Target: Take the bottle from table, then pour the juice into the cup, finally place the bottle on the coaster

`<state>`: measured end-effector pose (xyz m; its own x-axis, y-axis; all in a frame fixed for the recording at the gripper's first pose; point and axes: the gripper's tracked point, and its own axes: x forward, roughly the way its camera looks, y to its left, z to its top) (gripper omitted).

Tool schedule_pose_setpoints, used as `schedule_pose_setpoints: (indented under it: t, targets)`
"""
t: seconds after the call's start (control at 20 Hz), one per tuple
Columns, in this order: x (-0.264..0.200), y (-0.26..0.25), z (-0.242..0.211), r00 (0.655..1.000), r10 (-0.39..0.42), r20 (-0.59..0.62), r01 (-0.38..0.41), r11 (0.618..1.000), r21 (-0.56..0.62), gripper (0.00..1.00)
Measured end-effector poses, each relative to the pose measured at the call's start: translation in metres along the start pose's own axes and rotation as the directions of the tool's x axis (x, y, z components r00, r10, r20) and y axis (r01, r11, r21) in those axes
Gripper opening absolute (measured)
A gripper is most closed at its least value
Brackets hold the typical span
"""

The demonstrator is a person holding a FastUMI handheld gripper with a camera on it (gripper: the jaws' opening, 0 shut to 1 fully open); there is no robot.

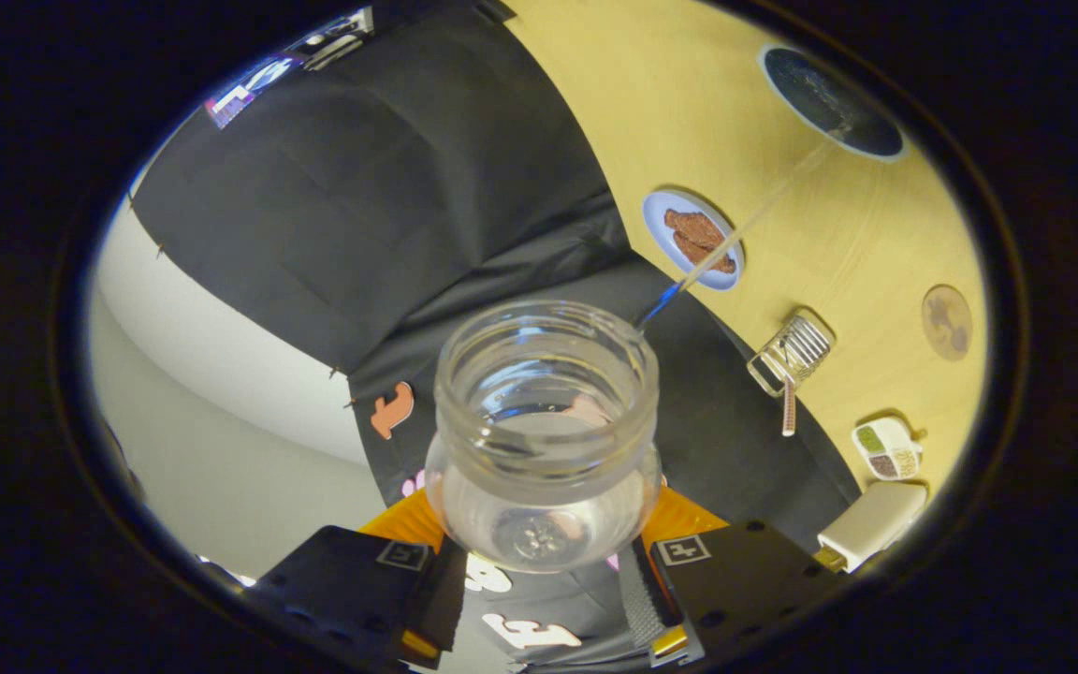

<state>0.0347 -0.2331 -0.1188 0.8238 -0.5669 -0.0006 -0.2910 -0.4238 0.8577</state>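
The tool (544, 599) holds the bottle (544, 440) tipped; a thin stream runs toward the dark cup (829, 98). The coaster (946, 323), near the cup, waits.

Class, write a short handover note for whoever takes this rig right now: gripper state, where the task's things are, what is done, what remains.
Gripper: jaws shut on the clear bottle, which is tipped.
A thin stream runs from its mouth to the dark cup on the yellow table.
The round brown coaster lies bare, beyond the jaws.
Done: bottle taken, pouring under way.
Left: finish pouring, set the bottle on the coaster.
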Motion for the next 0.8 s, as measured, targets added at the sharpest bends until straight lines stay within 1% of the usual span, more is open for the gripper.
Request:
schedule_pose_setpoints:
  t: [0.15, 0.25, 0.35, 0.45, 0.55, 0.6, 0.65, 0.7, 0.8]
  targets:
    - [0.0, -0.008, -0.004, 0.999, -0.035, -0.016, 0.034, 0.997, -0.072, 0.73]
    - [-0.001, -0.011, -0.006, 0.998, -0.055, -0.025, 0.05, 0.984, -0.169, 0.73]
    - [-0.002, -0.011, -0.008, 0.998, -0.061, -0.033, 0.049, 0.958, -0.283, 0.73]
    - [-0.004, -0.007, -0.006, 0.998, -0.059, -0.026, 0.044, 0.918, -0.393, 0.73]
    - [-0.006, -0.007, -0.003, 0.997, -0.073, -0.021, 0.052, 0.862, -0.505, 0.73]
    - [-0.006, -0.01, -0.003, 0.996, -0.091, -0.019, 0.064, 0.821, -0.567, 0.73]
    - [-0.005, -0.016, -0.001, 0.994, -0.111, -0.019, 0.074, 0.772, -0.632, 0.73]
    - [-0.005, -0.023, -0.002, 0.991, -0.133, -0.021, 0.081, 0.714, -0.695, 0.73]
    - [-0.007, -0.031, -0.008, 0.985, -0.171, -0.039, 0.073, 0.602, -0.795, 0.73]
